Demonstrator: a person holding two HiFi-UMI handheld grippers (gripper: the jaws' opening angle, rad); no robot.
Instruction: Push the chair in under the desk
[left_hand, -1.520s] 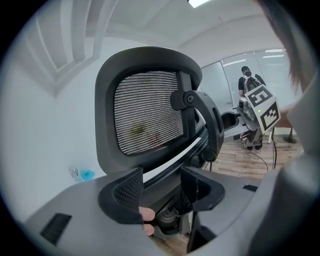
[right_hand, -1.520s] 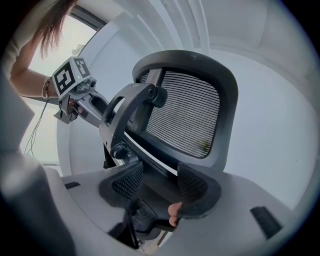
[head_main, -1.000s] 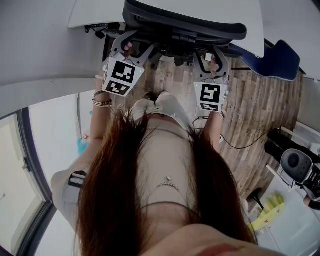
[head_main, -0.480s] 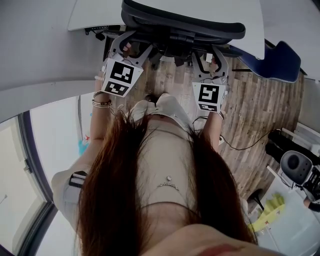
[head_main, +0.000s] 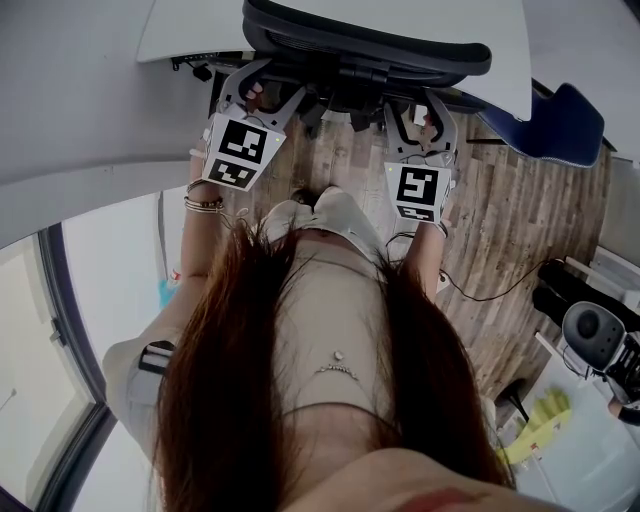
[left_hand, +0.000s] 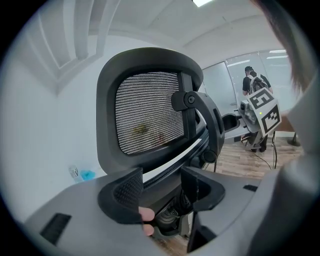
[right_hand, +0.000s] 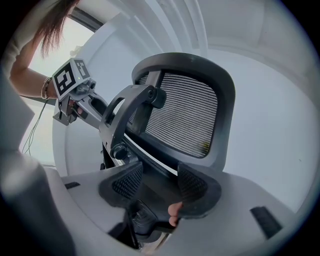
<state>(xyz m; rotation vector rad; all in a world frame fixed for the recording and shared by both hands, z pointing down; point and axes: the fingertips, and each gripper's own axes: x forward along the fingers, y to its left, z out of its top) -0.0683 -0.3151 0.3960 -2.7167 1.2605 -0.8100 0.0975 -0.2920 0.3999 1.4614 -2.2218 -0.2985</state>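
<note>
A black office chair (head_main: 370, 45) with a mesh back (left_hand: 147, 117) stands at the edge of the white desk (head_main: 190, 25), its seat under the top. My left gripper (head_main: 262, 88) is at the left side of the chair's back, open, with the lower back frame between its jaws (left_hand: 162, 187). My right gripper (head_main: 416, 108) is at the right side, also open, jaws astride the lower frame (right_hand: 160, 182) below the mesh (right_hand: 182, 120). Each gripper shows in the other's view: the right one (left_hand: 262, 112) and the left one (right_hand: 70, 80).
A blue chair (head_main: 560, 120) stands to the right on the wooden floor (head_main: 520, 220). Black equipment (head_main: 590, 330) and a yellow item (head_main: 540, 415) lie at the lower right. A glass wall (head_main: 60, 330) runs along the left. People (left_hand: 255, 85) stand far off.
The chair back and both grippers have edged slightly toward the desk; otherwise the scene is the same.
</note>
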